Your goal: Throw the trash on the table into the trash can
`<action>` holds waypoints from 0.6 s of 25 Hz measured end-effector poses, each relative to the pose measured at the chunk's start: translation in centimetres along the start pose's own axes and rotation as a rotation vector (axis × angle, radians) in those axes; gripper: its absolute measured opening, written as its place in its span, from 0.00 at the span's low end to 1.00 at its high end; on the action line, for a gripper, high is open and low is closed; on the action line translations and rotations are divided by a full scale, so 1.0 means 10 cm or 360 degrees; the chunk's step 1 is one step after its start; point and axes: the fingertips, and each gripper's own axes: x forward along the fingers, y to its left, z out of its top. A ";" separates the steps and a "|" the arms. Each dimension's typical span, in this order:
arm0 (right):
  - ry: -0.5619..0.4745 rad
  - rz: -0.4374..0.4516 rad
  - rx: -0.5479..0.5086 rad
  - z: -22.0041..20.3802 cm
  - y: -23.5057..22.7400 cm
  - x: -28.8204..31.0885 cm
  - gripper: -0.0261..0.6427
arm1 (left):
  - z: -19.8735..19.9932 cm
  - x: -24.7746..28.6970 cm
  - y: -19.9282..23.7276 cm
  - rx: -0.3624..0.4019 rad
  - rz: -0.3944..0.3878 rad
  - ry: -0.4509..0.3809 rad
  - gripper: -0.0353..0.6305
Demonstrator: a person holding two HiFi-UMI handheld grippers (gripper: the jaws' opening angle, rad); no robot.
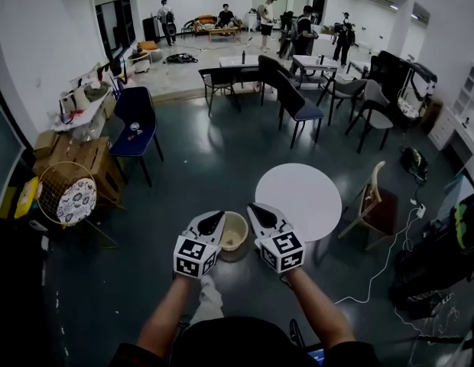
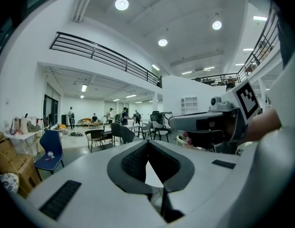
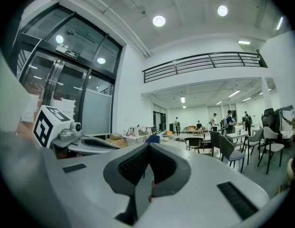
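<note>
We held the left gripper and the right gripper side by side, each with jaws pressed together; the trash can stood on the floor between them, beside the round white table.

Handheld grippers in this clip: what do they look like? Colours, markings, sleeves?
Both the left gripper and right gripper have white wedge-shaped shells with dark grey ribbed pads inside the jaws. Each carries a white cube with black square markers. No cables show on them. Forearms are bare below dark sleeves.
</note>
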 end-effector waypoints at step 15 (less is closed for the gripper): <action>0.0003 0.0011 -0.0038 0.05 0.26 -0.36 0.07 | 0.03 -0.36 -0.32 -0.0020 -0.0020 -0.0016 0.07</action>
